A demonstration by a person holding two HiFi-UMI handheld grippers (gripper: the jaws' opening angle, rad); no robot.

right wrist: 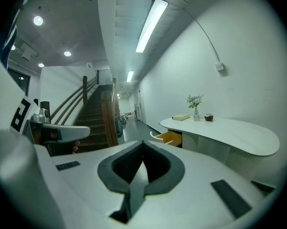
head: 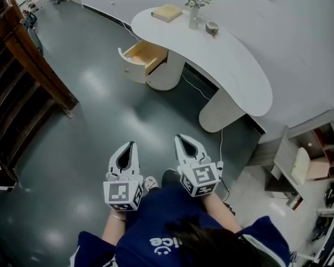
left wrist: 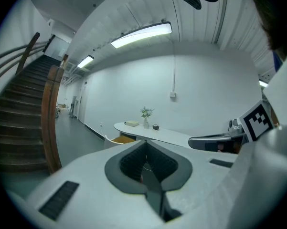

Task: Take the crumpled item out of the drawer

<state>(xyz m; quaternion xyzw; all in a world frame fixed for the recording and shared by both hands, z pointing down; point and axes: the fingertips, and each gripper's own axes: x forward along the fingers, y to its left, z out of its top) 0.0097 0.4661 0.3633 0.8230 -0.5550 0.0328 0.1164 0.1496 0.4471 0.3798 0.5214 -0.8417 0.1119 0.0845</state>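
Observation:
A wooden drawer point(head: 144, 56) stands pulled open under the left end of a white curved desk point(head: 239, 65), far across the floor from me. From here I cannot make out any crumpled item inside it. My left gripper point(head: 134, 144) and right gripper point(head: 180, 137) are held side by side close to the person's body, both pointing toward the desk, jaws shut and empty. The left gripper view shows its shut jaws point(left wrist: 144, 146) with the drawer point(left wrist: 117, 139) small beyond them. In the right gripper view the shut jaws point(right wrist: 143, 146) point near the drawer point(right wrist: 168, 137).
A dark staircase with a wooden rail point(head: 36, 65) runs along the left. On the desk are a book point(head: 167, 13), a vase of flowers point(head: 194, 9) and a small bowl point(head: 212, 28). A cable trails on the floor by the desk. Shelving point(head: 311, 160) stands at the right.

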